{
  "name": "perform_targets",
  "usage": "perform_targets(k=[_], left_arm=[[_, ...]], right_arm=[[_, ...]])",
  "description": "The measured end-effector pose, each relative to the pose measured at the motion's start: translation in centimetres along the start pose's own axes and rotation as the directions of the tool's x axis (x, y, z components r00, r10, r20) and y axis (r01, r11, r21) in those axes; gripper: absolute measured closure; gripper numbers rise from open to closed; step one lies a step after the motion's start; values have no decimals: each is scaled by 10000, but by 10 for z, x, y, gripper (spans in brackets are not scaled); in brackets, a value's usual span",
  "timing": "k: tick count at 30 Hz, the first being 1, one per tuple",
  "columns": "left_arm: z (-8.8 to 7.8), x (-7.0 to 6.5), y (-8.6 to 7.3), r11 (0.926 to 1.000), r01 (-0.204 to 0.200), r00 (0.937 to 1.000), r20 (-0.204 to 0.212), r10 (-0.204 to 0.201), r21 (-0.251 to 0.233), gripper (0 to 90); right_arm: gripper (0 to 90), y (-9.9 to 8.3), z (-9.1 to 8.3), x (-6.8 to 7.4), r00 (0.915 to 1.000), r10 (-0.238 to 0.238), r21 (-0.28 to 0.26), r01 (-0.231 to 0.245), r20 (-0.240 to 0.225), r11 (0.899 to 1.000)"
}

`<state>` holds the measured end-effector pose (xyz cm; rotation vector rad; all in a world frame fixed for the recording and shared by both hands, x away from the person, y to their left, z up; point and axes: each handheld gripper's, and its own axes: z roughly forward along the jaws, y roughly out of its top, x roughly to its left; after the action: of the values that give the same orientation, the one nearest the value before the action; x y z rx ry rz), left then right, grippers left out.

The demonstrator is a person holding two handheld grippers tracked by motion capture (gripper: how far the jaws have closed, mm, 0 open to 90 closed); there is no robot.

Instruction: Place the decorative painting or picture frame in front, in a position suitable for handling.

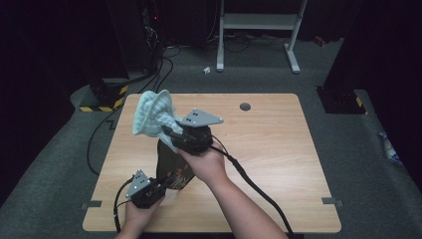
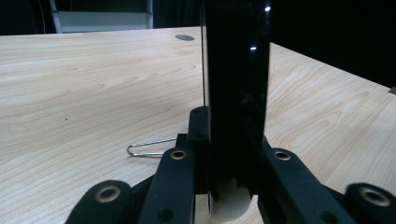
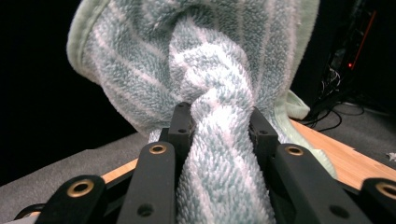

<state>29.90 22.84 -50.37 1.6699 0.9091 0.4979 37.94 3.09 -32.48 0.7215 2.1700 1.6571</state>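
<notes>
The fingers of the right gripper (image 1: 171, 133) pinch a striped blue-green towel (image 1: 152, 113) and hold it up above a dark bag (image 1: 170, 167), near the worktop's (image 1: 278, 149) left edge, likely to wipe it. The left gripper (image 1: 157, 188) steadies the bag from the near side.

In the left gripper view, its fingers (image 2: 196, 135) squeeze the bag's shiny black edge (image 2: 236, 88), standing upright between them.

In the right gripper view, the towel (image 3: 210, 93) bunches between the fingers (image 3: 180, 123).
</notes>
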Motion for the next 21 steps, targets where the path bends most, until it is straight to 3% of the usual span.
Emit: perform_targets(k=[2, 5, 10, 14, 18, 21], left_arm=[[0, 0, 0, 10000, 41, 10000, 18, -41, -8, 795], [1, 0, 0, 9999, 104, 9999, 0, -104, -13, 796], [1, 0, 0, 10000, 82, 10000, 9, -82, -20, 796], [1, 0, 0, 10000, 61, 10000, 19, -61, -19, 795], [1, 0, 0, 10000, 43, 10000, 22, -43, -41, 795], [1, 0, 0, 10000, 63, 10000, 32, -63, -46, 796]], right_arm=[[696, 0, 1, 3, 10000, -91, -7, 91, 2, 10000], [696, -2, 3, -4, 9999, 85, -36, -85, 71, 10000], [695, -3, 1, -23, 9980, 515, -92, -512, 356, 9986], [696, -11, 2, -45, 9912, 1099, 11, -1103, 734, 9939], [696, -30, 1, -77, 9705, 2198, 76, -2216, 987, 9751], [696, -42, -4, -96, 9499, 2926, -20, -2942, 1099, 9558]])
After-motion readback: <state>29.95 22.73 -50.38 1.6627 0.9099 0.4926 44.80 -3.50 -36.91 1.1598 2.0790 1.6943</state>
